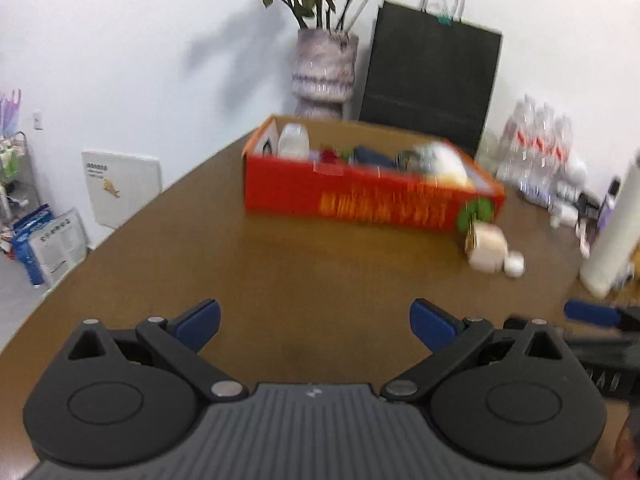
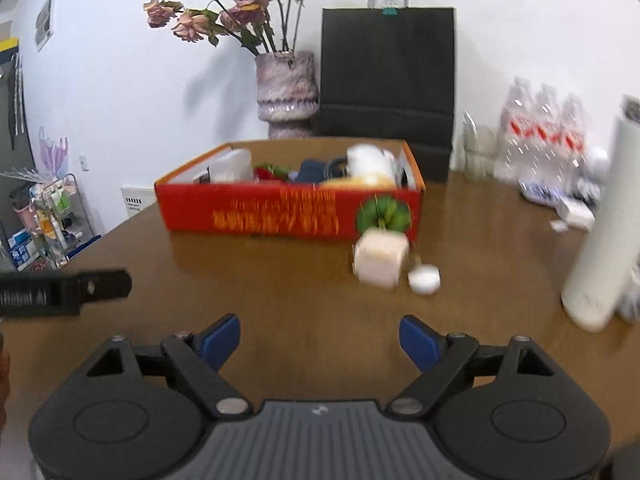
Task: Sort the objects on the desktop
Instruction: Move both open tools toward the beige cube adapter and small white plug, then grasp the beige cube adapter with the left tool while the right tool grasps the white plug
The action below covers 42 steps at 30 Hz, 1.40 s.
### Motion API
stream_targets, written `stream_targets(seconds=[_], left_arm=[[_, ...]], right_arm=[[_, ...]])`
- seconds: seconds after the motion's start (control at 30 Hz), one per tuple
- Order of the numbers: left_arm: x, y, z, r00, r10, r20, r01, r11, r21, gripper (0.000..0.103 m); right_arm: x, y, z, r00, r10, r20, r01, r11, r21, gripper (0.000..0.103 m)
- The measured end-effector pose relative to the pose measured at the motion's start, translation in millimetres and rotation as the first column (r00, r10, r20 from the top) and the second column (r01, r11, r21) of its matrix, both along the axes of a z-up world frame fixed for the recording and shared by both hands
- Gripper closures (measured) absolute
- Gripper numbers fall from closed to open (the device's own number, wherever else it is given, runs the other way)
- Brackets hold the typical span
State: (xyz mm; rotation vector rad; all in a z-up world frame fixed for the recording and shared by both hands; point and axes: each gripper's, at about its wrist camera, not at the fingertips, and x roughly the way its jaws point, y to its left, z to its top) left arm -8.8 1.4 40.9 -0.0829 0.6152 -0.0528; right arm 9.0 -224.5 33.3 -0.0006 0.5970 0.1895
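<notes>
A red cardboard box stands mid-table, holding a white bottle, a dark blue item, a red item and a white mug. A small potted plant in a beige cube pot stands at the box's front right corner, with a small white round object beside it. My left gripper is open and empty, low over the near table. My right gripper is open and empty, also near. In the left wrist view a blue fingertip of the right gripper shows at the right edge.
A brown wooden table. A vase of dried roses and a black paper bag stand behind the box. Water bottles and a tall white cylinder stand at right.
</notes>
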Motion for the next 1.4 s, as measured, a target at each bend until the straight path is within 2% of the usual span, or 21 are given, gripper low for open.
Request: stream_targets(seconds=[0.23, 0.43, 0.63, 0.77, 0.9, 1.0, 1.07, 1.1, 1.13, 1.2, 1.3, 1.4], left_arm=[[-58, -17, -22, 0.999, -0.035, -0.017, 0.037, 0.997, 0.070, 0.000], [-57, -21, -24, 0.998, -0.054, -0.024, 0.056, 0.996, 0.071, 0.000], [-36, -27, -18, 0.997, -0.072, -0.001, 0.072, 0.994, 0.081, 0.000], [-9, -35, -10, 0.993, -0.116, 0.032, 0.112, 0.987, 0.114, 0.000], [25, -55, -3, 0.982, -0.181, 0.057, 0.170, 0.973, 0.156, 0.000], [46, -71, 0, 0.973, -0.222, 0.066, 0.209, 0.963, 0.168, 0.000], [58, -79, 0, 0.969, -0.238, 0.062, 0.226, 0.962, 0.153, 0.000], [64, -84, -1, 0.967, -0.250, 0.055, 0.240, 0.960, 0.146, 0.000], [69, -88, -3, 0.965, -0.259, 0.049, 0.250, 0.958, 0.144, 0.000], [80, -100, -6, 0.960, -0.278, 0.038, 0.270, 0.951, 0.149, 0.000], [96, -119, -10, 0.955, -0.297, 0.026, 0.290, 0.945, 0.154, 0.000], [115, -137, -11, 0.952, -0.306, 0.017, 0.302, 0.944, 0.135, 0.000]], right_arm=[[-55, -14, -18, 1.000, -0.027, -0.002, 0.027, 1.000, -0.006, 0.017], [-76, -20, -22, 0.999, -0.028, -0.018, 0.029, 0.998, 0.064, 0.017], [-46, -24, -19, 0.999, -0.043, 0.019, 0.044, 0.999, -0.005, 0.019], [-1, -45, -15, 0.995, -0.104, 0.013, 0.104, 0.995, 0.012, 0.020], [57, -60, -17, 0.993, -0.118, -0.010, 0.119, 0.993, 0.020, 0.040], [91, -62, -21, 0.990, -0.135, -0.028, 0.135, 0.991, 0.004, 0.043], [109, -66, -27, 0.990, -0.129, -0.062, 0.131, 0.991, 0.039, 0.055], [115, -68, -31, 0.989, -0.127, -0.079, 0.132, 0.990, 0.053, 0.069], [119, -69, -34, 0.987, -0.130, -0.091, 0.136, 0.989, 0.058, 0.077], [118, -70, -36, 0.987, -0.146, -0.072, 0.150, 0.988, 0.045, 0.079], [113, -82, -33, 0.985, -0.162, -0.056, 0.168, 0.980, 0.103, 0.079], [109, -96, -29, 0.978, -0.206, -0.041, 0.209, 0.972, 0.108, 0.079]])
